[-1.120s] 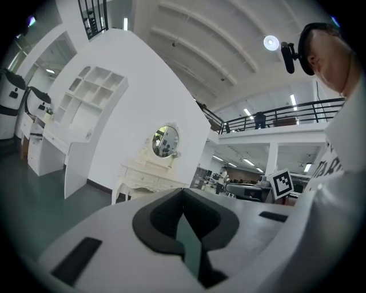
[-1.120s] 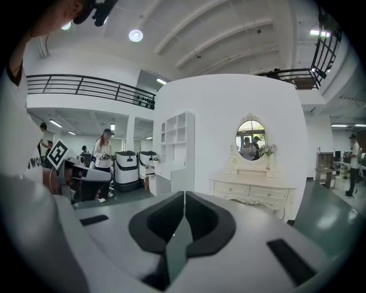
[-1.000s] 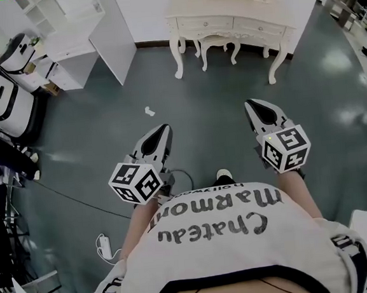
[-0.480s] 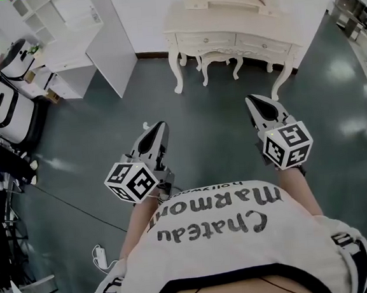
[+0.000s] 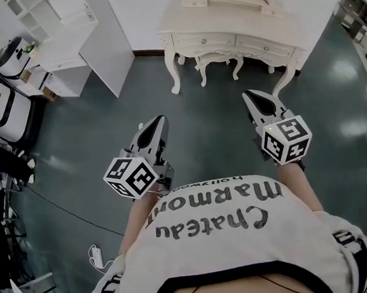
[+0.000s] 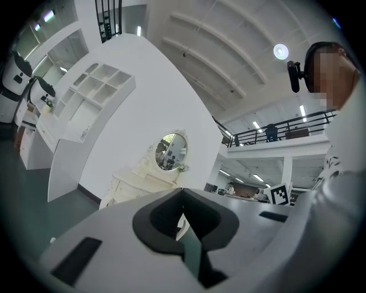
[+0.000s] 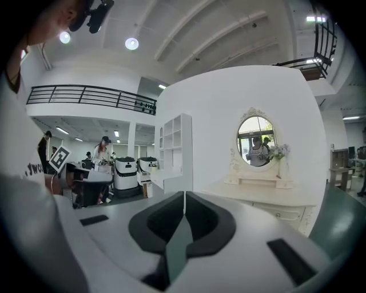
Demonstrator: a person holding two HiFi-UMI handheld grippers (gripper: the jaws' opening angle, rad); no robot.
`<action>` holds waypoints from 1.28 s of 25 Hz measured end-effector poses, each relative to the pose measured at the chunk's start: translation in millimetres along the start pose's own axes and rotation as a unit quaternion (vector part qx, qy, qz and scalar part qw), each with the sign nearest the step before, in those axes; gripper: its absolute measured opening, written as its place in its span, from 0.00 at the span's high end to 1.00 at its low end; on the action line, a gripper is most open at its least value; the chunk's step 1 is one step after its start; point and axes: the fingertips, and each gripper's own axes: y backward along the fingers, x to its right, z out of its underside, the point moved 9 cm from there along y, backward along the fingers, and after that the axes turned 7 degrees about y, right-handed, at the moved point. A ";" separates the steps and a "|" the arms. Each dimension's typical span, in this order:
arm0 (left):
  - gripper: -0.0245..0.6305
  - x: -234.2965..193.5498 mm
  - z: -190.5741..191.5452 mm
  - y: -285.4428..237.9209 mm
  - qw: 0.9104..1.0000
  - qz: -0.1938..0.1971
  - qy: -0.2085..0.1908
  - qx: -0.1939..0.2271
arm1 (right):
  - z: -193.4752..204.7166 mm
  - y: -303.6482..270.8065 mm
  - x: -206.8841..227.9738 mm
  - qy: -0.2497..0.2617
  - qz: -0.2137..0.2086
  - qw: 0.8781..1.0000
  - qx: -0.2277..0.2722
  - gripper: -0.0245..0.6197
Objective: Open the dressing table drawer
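Left gripper and right gripper both have jaws pressed together, holding nothing.
Dressing table stands ahead, well apart from both, nearer than a second ago; its drawer is closed.

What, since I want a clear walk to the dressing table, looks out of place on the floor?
A dark cable and a white plug block lie loose on the floor at the head view's lower left, aside from the straight line to the dressing table. Nothing else stands out.
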 end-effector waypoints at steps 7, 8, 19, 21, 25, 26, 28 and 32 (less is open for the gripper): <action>0.93 -6.4 9.0 -27.7 1.000 -0.008 0.016 -0.011 | 7.5 -16.7 20.2 -0.014 -0.013 1.000 -0.012 0.92; 0.93 -7.5 10.7 -30.5 1.000 -0.009 0.019 -0.015 | 9.6 -19.2 21.2 -0.017 -0.016 1.000 -0.016 0.92; 0.93 -59.3 5.1 -78.2 0.998 0.007 0.037 -0.049 | 34.2 -73.1 32.6 -0.057 -0.001 0.997 -0.043 0.92; 0.93 -72.9 -8.8 -91.4 0.998 0.015 0.035 -0.054 | 28.8 -91.9 34.7 -0.061 0.004 0.997 -0.047 0.92; 0.93 -107.0 -39.0 -117.0 0.997 0.027 0.029 -0.060 | 17.9 -134.5 38.5 -0.066 0.016 0.997 -0.043 0.92; 0.93 -115.1 -46.4 -123.4 0.997 0.030 0.027 -0.061 | 15.3 -145.0 39.8 -0.068 0.019 0.997 -0.041 0.92; 0.93 -131.1 -62.8 -135.5 0.997 0.036 0.021 -0.061 | 8.8 -166.2 42.4 -0.068 0.024 0.997 -0.037 0.92; 0.93 -164.4 -94.0 -157.6 0.997 0.045 0.015 -0.062 | -4.8 -206.7 44.5 -0.072 0.035 0.996 -0.030 0.92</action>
